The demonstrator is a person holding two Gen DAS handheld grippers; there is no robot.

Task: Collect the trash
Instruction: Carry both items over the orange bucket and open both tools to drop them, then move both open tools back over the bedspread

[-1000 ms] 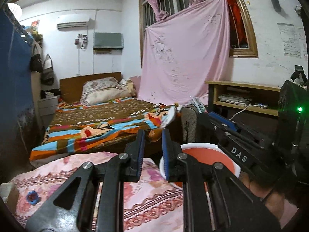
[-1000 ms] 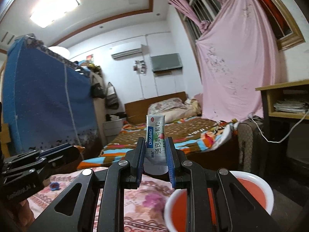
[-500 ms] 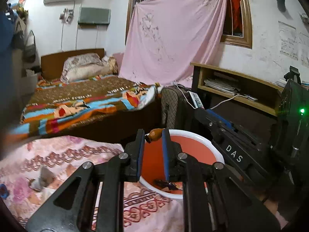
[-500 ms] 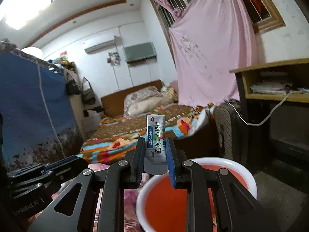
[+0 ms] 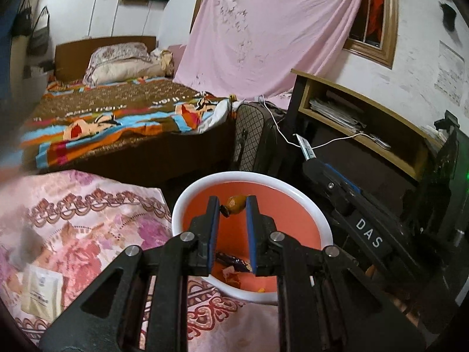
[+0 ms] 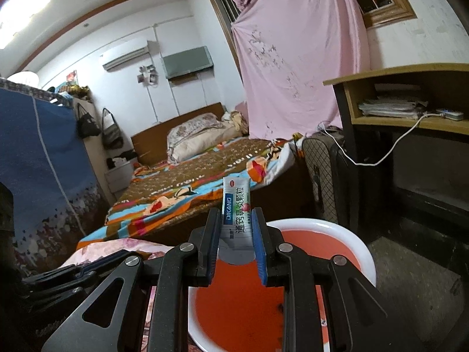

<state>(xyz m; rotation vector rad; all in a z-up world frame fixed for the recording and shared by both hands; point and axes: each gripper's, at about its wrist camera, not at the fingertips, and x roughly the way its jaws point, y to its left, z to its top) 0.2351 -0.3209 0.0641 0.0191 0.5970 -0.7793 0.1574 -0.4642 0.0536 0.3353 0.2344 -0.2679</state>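
The left gripper [image 5: 232, 209] is pinching a small orange-brown scrap [image 5: 236, 202] between the tips of its blue-padded fingers [image 5: 214, 220], which are standing narrow around it. Just below and beyond those fingers the basin [image 5: 187, 196], white-rimmed and orange inside, is sitting with a dark wrapper [image 5: 231, 261] and a few crumpled bits lying on its bottom. To the left of the fingers a pink floral cloth [image 5: 88, 223] is covering the desk, and a pale sachet [image 5: 41, 294] is lying on it near the lower left edge. To the right of the fingers the right gripper's black body marked DAS is reaching in over the basin's far side. The right gripper [image 6: 236, 226] is clamping a white sachet [image 6: 236, 205] with green and blue print, which is standing upright and sticking out above its fingers [image 6: 259, 243]; these too are standing narrow, closed on the packet. Directly beneath them the same basin [image 6: 360, 252] is opening upward. To the lower left of the right fingers the left gripper's dark frame is showing above the cloth [image 6: 126, 248]. Farther out beyond both pairs of fingers a bed [image 6: 190, 184] with a striped blanket is stretching away, with a pink sheet [image 6: 293, 58] hanging over the window to its right.
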